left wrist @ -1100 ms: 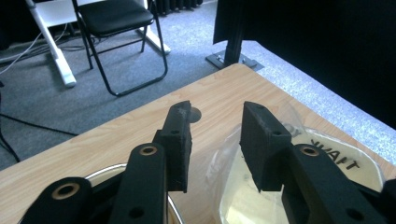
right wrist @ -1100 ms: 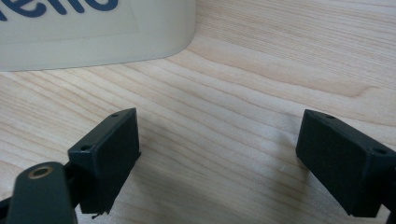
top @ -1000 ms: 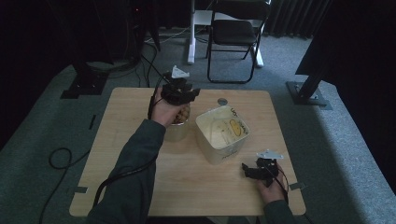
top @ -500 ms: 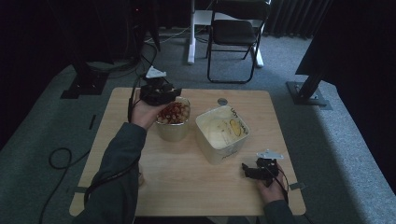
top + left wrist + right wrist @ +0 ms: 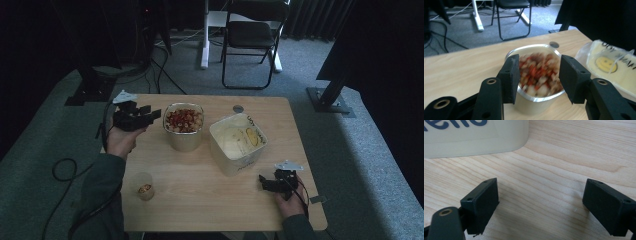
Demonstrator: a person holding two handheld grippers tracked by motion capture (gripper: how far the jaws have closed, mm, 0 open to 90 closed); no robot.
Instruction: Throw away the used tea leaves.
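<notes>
While the round pale tub filled with red and white pieces [image 5: 183, 125] is standing near the middle of the light wooden table [image 5: 210, 200], we are holding the left gripper [image 5: 150, 114] just beside its rim on the side away from the square cream container [image 5: 237, 142], jaws spread with nothing between them. In the left gripper view we are seeing that tub [image 5: 537, 75] beyond the gripper's [image 5: 539, 72] parted jaws, blurred. The square container with a smiley-face label is sitting just on the other side of the tub. We are resting the right gripper [image 5: 263, 183] near that container's nearer corner, jaws wide apart over bare wood [image 5: 541, 192]. A small clear cup [image 5: 144, 186] is standing well apart from the tub, toward our left forearm.
</notes>
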